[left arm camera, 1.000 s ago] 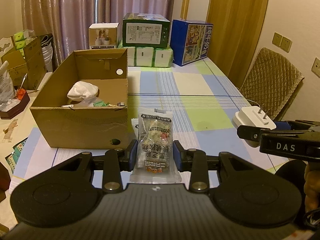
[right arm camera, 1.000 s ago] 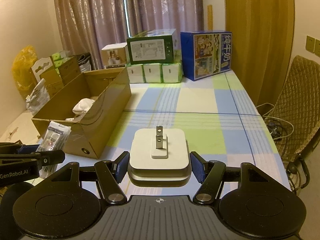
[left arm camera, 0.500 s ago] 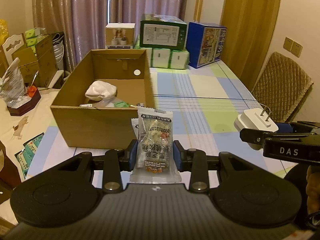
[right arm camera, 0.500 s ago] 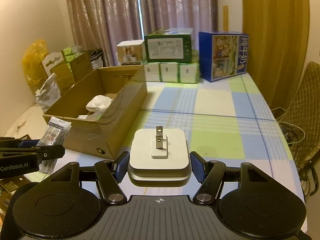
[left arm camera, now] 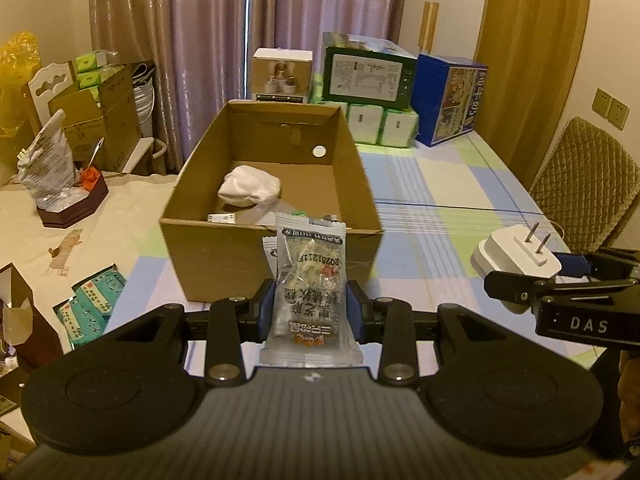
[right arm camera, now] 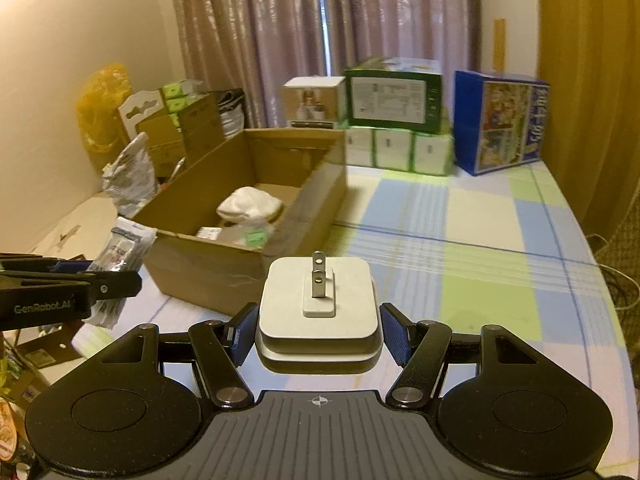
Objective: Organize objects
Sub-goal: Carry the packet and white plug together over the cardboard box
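My left gripper (left arm camera: pixel 311 312) is shut on a clear snack packet (left arm camera: pixel 310 280) that stands upright between its blue pads, held above the table just in front of an open cardboard box (left arm camera: pixel 224 256). In the box lie a white cloth bundle (left arm camera: pixel 250 190) and a few small packets. My right gripper (right arm camera: pixel 318 330) is shut on a white plug adapter (right arm camera: pixel 318 308), its two metal prongs pointing up. The adapter (left arm camera: pixel 516 258) also shows at the right of the left wrist view, and the packet (right arm camera: pixel 120 252) at the left of the right wrist view. The box (right arm camera: pixel 224 264) lies ahead and left.
A checked tablecloth (right arm camera: pixel 460 256) covers the table. Stacked product boxes (left arm camera: pixel 368 76) and a blue carton (left arm camera: pixel 448 100) stand at its far end. A quilted chair (left arm camera: pixel 580 184) is to the right. Left of the table are a side surface with loose packets (left arm camera: pixel 92 300), bags and more cartons.
Both grippers have risen and swung left toward the box, which now sits centred ahead of the left gripper. Both grips are unchanged.
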Demonstrator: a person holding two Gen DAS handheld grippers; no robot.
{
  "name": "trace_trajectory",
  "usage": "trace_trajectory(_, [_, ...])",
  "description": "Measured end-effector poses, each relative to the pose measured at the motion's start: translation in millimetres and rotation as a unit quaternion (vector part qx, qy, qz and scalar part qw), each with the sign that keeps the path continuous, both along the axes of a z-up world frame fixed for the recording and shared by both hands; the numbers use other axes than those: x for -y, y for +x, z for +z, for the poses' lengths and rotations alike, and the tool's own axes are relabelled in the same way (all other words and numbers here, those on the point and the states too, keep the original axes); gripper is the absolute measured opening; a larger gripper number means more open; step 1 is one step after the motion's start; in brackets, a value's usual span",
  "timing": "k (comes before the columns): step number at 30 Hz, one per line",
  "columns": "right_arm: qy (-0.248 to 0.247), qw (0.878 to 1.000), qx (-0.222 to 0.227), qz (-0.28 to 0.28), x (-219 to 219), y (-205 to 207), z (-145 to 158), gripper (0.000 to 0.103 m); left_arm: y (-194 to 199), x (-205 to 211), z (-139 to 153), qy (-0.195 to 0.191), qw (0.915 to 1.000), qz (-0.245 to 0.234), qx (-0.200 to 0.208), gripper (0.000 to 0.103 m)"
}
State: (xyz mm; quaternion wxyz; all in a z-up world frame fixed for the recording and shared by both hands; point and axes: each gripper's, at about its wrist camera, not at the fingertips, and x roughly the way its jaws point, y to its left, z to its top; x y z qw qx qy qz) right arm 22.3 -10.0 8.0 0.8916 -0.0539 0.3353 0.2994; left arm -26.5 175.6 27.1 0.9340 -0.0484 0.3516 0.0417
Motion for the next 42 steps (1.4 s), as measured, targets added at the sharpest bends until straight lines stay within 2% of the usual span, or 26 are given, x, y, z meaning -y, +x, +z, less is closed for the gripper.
trace_trajectory(12, [0.000,0.999,0.006,0.039,-47,-1,4,0.062,3,-31,6,0.010,0.9999,0.003,-0.003,0.032])
trace_trajectory(25, [-0.002,0.999,0.005,0.050,-64,7,2,0.062,14,-44,13,0.020,0.9998,-0.007,-0.001,0.032])
trace_trajectory(36, [0.007,0.999,0.012,0.041,-73,28,15,0.062,39,-57,25,0.018,0.9995,-0.027,0.002,0.032])
trace_trajectory(39, [0.012,0.999,0.016,0.039,-79,39,24,0.062,53,-60,33,0.037,0.9987,-0.036,0.003,0.032])
trace_trajectory(42, [0.018,0.999,0.016,0.038,-85,52,32,0.062,67,-66,42,0.037,0.9983,-0.044,0.005,0.032])
